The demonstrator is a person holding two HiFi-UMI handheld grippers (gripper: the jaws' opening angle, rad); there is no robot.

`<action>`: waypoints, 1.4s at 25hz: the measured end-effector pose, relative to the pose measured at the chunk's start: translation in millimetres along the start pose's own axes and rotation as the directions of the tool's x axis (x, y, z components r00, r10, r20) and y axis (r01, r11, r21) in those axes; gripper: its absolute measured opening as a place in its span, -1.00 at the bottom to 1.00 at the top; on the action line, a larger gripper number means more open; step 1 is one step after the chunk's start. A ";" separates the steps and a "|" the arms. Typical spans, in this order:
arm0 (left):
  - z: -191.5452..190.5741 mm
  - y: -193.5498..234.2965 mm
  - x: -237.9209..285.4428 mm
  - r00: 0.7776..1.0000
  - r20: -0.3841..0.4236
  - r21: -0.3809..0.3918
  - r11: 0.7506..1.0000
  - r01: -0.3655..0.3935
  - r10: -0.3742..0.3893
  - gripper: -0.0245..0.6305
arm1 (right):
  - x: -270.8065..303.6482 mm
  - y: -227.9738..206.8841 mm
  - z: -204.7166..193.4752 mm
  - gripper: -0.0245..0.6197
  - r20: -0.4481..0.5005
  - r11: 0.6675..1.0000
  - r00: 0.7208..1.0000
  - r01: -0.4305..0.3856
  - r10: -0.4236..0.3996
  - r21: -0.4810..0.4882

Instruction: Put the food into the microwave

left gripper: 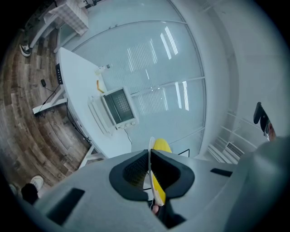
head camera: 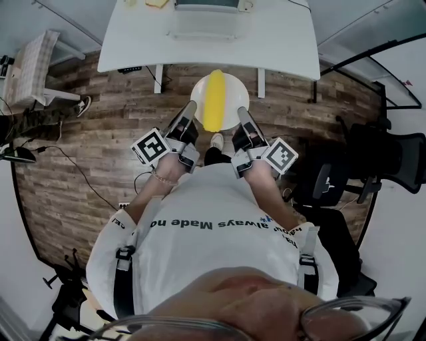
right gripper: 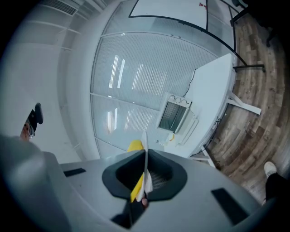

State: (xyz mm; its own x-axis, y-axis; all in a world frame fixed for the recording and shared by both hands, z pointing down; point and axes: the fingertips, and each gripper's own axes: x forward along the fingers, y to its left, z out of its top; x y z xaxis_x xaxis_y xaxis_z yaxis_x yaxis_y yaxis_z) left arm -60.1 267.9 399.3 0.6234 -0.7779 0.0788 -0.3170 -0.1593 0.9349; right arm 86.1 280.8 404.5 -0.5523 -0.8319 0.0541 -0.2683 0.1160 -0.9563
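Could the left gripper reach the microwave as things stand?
Probably not: the left gripper is shut on the plate, as is the right gripper, and the microwave sits across a gap on the table.

Items counted: one plate [head camera: 236, 93]; one yellow food item [head camera: 214, 100]; one microwave [head camera: 206, 5]; one white table [head camera: 279, 40]; two grippers, namely left gripper [head camera: 190, 110] and right gripper [head camera: 241, 114].
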 end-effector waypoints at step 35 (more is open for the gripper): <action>110.6 40.0 155.6 1.000 0.023 -0.022 1.000 -0.001 0.002 -0.87 | 161.9 -33.7 107.5 -0.86 -0.020 1.000 1.000 0.004 -0.004 0.007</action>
State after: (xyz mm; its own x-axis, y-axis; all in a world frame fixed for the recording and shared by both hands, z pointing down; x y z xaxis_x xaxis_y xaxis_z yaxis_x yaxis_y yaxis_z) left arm -54.9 73.3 410.8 0.6062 -0.7920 0.0725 -0.3020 -0.1449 0.9422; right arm 90.6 83.8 414.6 -0.5672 -0.8211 0.0632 -0.2650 0.1093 -0.9580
